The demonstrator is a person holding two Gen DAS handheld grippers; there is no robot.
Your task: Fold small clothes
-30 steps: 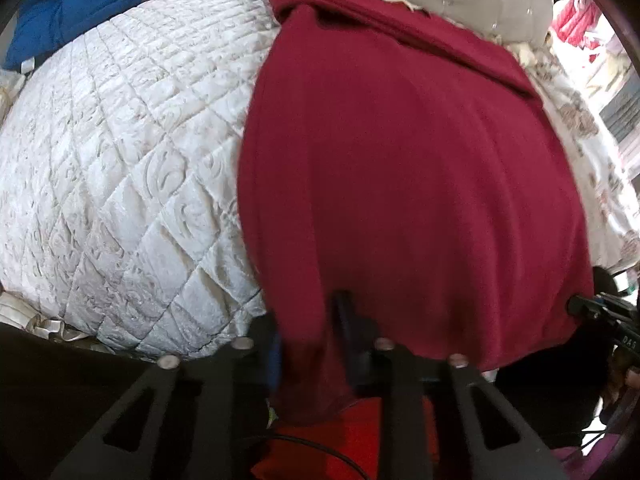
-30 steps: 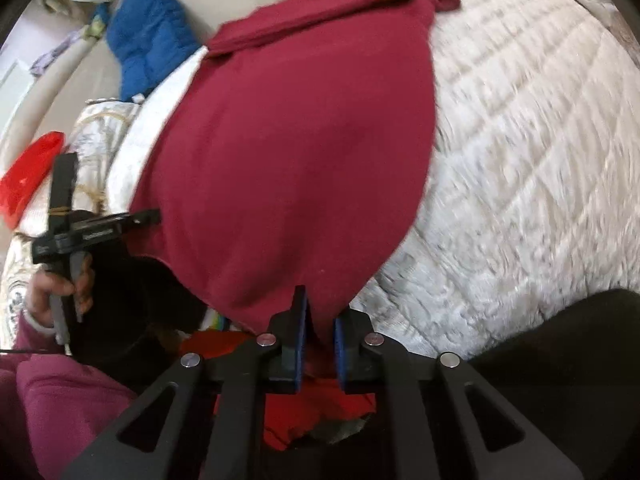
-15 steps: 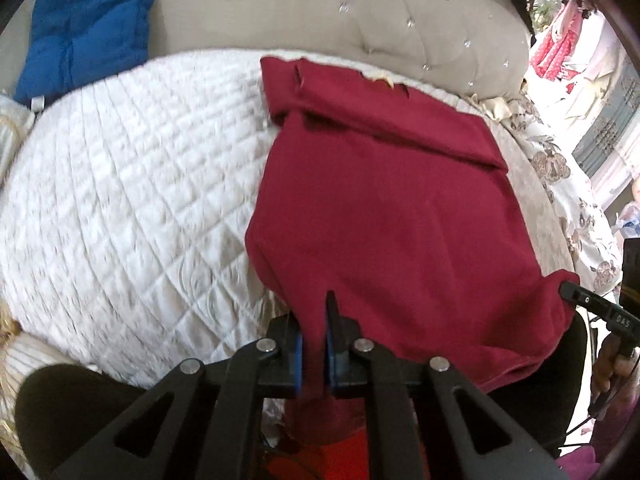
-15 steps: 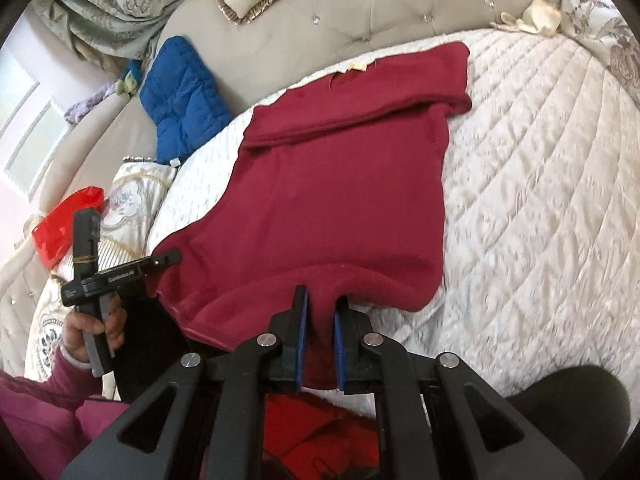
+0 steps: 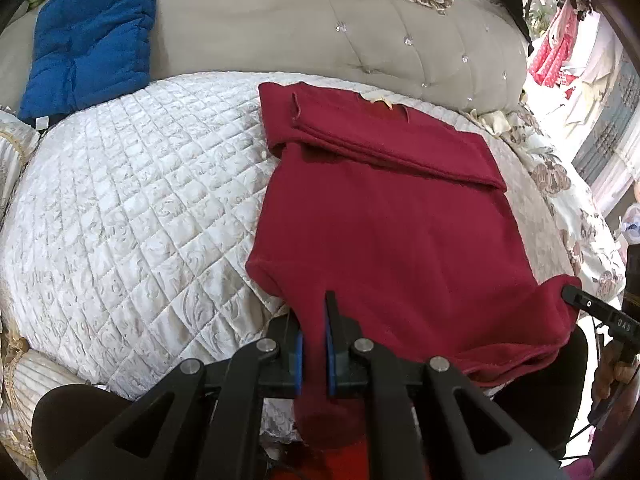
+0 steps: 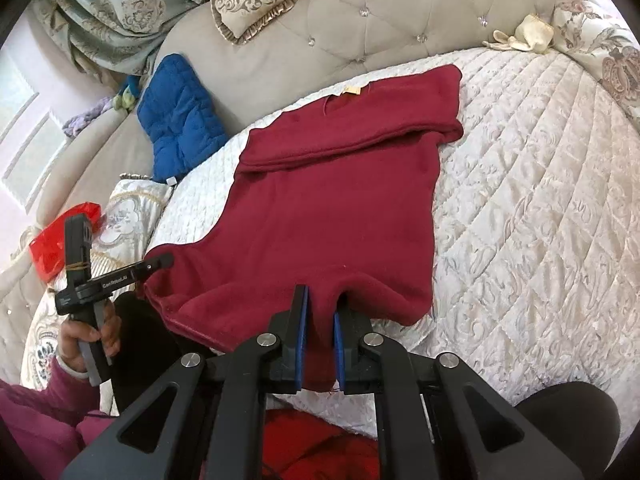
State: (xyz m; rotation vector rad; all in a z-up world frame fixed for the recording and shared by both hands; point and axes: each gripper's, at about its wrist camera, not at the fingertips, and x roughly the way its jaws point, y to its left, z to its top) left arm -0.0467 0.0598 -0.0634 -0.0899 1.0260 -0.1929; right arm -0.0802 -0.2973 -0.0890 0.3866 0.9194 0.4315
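Maroon knit, a small sweater [image 5: 384,216], lies flat on the white quilted bed [image 5: 120,216], collar end away from the person toward the tufted headboard [image 5: 360,36]. Its sleeves look already folded across the chest as a band [image 5: 384,148] near the collar, seen from the left wrist.

Both claws sit at the hem, the end nearest the person. The left claw [image 5: 313,332] is pinched narrow on the hem's left corner, cloth bunched between its blue pads [image 5: 299,356]. The right claw [image 6: 320,322] is pinched the same way on the right corner. From the right wrist, the left claw shows at about 9 o'clock, its tip at the other corner.

The relation that matters: the sweater's long axis runs straight out from each claw toward 12 o'clock, hem near, collar far. The two claws hold opposite ends of the same edge, so neither is nearer the collar; they are about level with each other.

My judgement is that the next fold carries the hem up and over toward 12 o'clock to meet the sleeve band. That would want both claws travelling together, or the fold line goes crooked. The thick fabric may sag in the middle between the grips.

A blue cushion [image 6: 180,116] leans at 10 o'clock.
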